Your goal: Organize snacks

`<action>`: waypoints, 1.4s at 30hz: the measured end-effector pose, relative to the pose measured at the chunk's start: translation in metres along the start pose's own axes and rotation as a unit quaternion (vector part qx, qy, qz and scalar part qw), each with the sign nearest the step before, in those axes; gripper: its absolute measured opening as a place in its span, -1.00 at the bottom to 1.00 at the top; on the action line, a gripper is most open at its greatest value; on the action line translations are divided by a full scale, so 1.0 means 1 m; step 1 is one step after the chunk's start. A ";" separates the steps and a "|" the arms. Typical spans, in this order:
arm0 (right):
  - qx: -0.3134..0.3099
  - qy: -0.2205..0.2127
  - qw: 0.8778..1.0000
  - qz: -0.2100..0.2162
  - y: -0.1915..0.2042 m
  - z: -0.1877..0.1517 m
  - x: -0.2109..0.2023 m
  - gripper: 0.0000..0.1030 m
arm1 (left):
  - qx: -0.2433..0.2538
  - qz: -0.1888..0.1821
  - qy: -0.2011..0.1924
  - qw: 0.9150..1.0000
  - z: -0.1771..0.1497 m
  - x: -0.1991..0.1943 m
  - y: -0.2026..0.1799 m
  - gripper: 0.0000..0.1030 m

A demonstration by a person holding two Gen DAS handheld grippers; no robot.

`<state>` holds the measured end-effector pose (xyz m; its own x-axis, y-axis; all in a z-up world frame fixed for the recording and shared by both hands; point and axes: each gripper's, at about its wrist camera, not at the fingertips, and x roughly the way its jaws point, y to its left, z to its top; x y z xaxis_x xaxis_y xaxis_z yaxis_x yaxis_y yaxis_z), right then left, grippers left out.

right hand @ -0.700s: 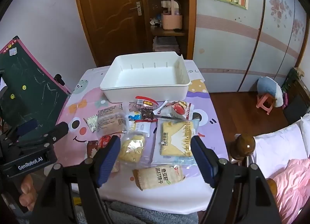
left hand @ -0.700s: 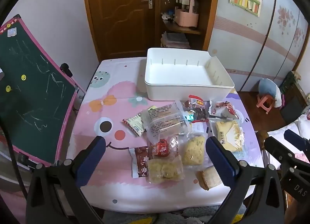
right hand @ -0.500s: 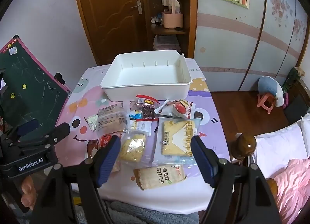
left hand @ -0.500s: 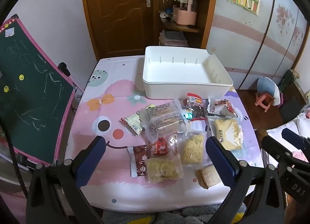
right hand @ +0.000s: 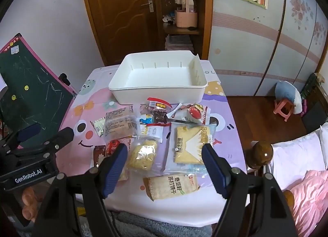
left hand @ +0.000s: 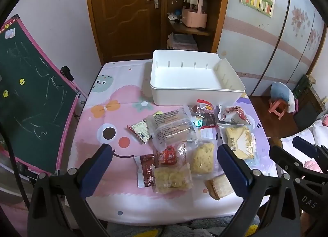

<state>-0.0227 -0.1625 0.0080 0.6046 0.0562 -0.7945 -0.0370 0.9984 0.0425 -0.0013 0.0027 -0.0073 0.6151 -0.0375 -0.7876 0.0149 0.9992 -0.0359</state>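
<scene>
Several wrapped snacks lie in a loose pile [left hand: 190, 142] on the pink cartoon tablecloth [left hand: 114, 118], just in front of an empty white bin [left hand: 194, 77] [right hand: 157, 77]. Among them are a clear cracker pack [left hand: 172, 128], a yellow cake pack [right hand: 192, 146] and a soda-biscuit pack [right hand: 172, 183] nearest the front edge. My left gripper [left hand: 164, 167] is open and empty, held above the near side of the pile. My right gripper [right hand: 165, 167] is open and empty, over the biscuit pack.
A green chalkboard [left hand: 30, 97] leans at the table's left. A wooden door and shelf [left hand: 184, 11] stand behind. A bedpost knob [right hand: 262, 152] and pink bedding [right hand: 307, 196] are at the right, with a pink stool [right hand: 285, 110] on the floor.
Both grippers have shifted slightly forward toward the table; the snacks and bin appear a little lower and nearer. Nothing was grasped or moved.
</scene>
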 end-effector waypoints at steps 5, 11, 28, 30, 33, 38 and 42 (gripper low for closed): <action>-0.001 0.000 1.000 -0.001 0.000 -0.001 0.001 0.46 | 0.002 -0.005 0.001 1.000 -0.002 0.000 0.000 0.87; -0.002 0.006 1.000 0.001 0.000 -0.002 0.004 0.46 | 0.003 -0.011 0.011 1.000 0.000 0.004 -0.001 0.79; 0.003 0.018 1.000 0.001 -0.003 -0.003 0.014 0.46 | 0.011 -0.012 0.020 1.000 0.004 0.009 -0.005 0.73; 0.005 0.021 1.000 0.003 -0.004 -0.001 0.015 0.46 | 0.015 -0.014 0.018 1.000 0.004 0.009 -0.007 0.73; 0.006 0.022 1.000 0.003 -0.004 -0.002 0.016 0.46 | 0.021 -0.008 0.009 1.000 0.005 0.005 -0.009 0.73; 0.007 0.024 1.000 0.006 -0.005 -0.002 0.016 0.46 | 0.028 -0.005 -0.003 1.000 0.008 0.001 -0.011 0.74; 0.010 0.025 1.000 0.010 -0.007 -0.002 0.016 0.46 | 0.027 -0.005 -0.005 1.000 0.009 -0.001 -0.009 0.74</action>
<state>-0.0143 -0.1683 -0.0064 0.5637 0.0772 -0.8224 -0.0337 0.9969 0.0705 0.0047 -0.0064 -0.0008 0.6231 -0.0471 -0.7807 0.0628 0.9980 -0.0101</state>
